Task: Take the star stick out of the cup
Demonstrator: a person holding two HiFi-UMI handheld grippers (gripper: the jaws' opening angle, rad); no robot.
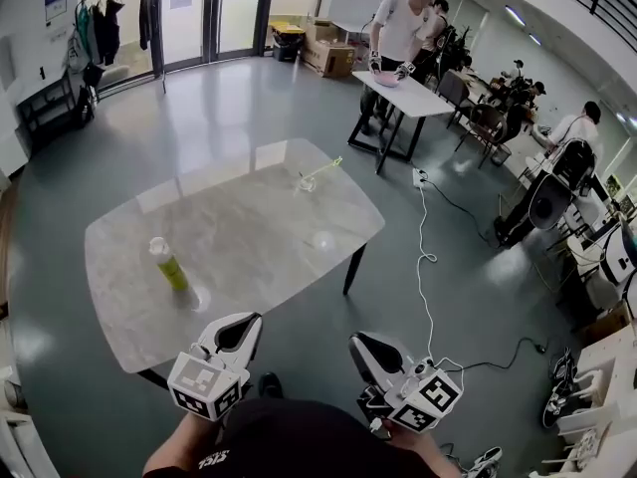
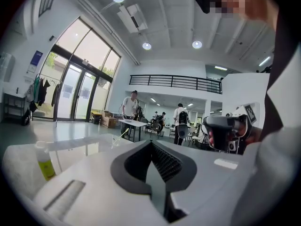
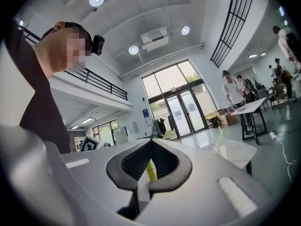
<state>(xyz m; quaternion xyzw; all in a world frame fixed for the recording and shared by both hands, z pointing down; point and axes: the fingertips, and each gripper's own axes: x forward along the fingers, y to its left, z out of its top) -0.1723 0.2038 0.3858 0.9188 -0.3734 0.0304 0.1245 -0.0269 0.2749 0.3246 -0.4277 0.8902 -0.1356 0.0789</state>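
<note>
Currently | your left gripper (image 1: 237, 329) and right gripper (image 1: 370, 352): jaws together, empty, near your body | thin pale star stick (image 1: 323, 169) in small clear cup (image 1: 307, 182) far across grey marble table (image 1: 249, 232), well ahead between both, top leaning right | right gripper probably suits

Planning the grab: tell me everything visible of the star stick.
The star stick is a thin, pale yellowish rod, its lower end in a small clear cup near the table's far edge. It leans up and to the right in the head view. Its star tip is too small to make out. Nothing else touches it.
</note>
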